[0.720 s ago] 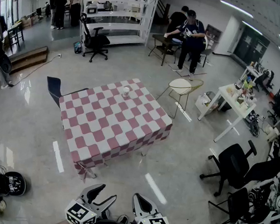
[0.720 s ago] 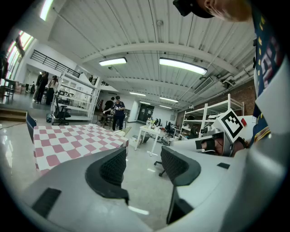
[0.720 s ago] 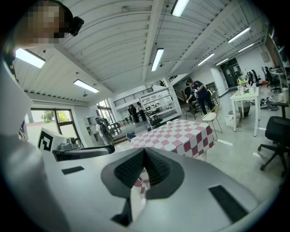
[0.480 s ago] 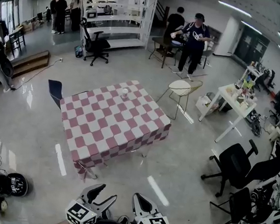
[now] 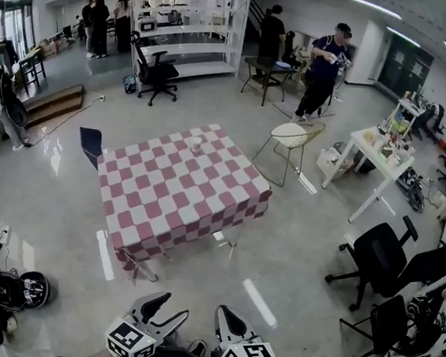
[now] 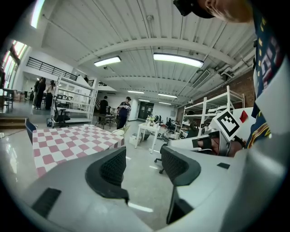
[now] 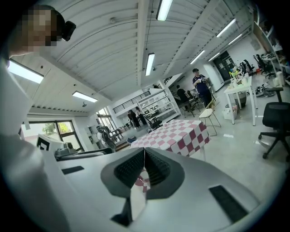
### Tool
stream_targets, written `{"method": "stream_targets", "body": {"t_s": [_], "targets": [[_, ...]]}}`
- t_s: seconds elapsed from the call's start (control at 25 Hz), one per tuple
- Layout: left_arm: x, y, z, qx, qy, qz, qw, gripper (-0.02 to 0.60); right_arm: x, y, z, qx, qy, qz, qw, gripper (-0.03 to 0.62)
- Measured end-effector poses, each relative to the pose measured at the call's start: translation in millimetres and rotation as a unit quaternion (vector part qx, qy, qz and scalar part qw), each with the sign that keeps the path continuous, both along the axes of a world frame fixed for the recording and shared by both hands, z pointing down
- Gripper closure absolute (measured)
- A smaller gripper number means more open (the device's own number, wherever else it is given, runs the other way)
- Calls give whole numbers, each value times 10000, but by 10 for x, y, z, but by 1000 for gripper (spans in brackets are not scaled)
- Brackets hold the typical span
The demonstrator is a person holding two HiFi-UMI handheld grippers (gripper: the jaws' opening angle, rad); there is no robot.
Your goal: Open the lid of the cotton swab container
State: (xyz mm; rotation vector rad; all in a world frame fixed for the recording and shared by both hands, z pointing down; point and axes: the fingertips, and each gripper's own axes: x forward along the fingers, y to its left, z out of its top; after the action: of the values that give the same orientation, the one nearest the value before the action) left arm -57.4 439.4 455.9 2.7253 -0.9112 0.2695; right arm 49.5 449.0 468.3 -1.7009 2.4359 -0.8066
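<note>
The cotton swab container (image 5: 197, 142) is a small pale tub standing near the far edge of a red-and-white checkered table (image 5: 180, 197), several steps ahead of me. It shows tiny in the left gripper view, container (image 6: 85, 126). Both grippers hang low at the bottom of the head view, far from the table. My left gripper (image 5: 165, 308) is open with nothing between its jaws (image 6: 142, 165). My right gripper (image 5: 225, 317) is shut, its pads pressed together and empty (image 7: 144, 167).
A dark chair (image 5: 91, 144) stands at the table's left, a wire-frame chair (image 5: 293, 140) at its right. A white side table (image 5: 379, 153) and black office chairs (image 5: 380, 256) fill the right. People stand at the back (image 5: 325, 66). Bags and cables (image 5: 8, 290) lie lower left.
The head view has shifted a little, so the table sits slightly nearer. The person at the back has walked right. Both grippers keep their pose and jaw state.
</note>
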Motion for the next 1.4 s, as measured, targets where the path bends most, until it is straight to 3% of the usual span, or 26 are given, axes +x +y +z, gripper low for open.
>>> {"method": "stream_targets", "body": {"t_s": [0.44,1.04,1.4], "targets": [[180,-282,63,-98,-28,149,9998,331,226,-245,49,-98,15,219,9997,582],[103,-1600,86,-185,163,593,9979,331,139,-1459,96,-333,242,693,9967,582],[47,-2139,166,-414,401,901,9943,331,85,-1845,147,-606,470,1098,9910,582]]}}
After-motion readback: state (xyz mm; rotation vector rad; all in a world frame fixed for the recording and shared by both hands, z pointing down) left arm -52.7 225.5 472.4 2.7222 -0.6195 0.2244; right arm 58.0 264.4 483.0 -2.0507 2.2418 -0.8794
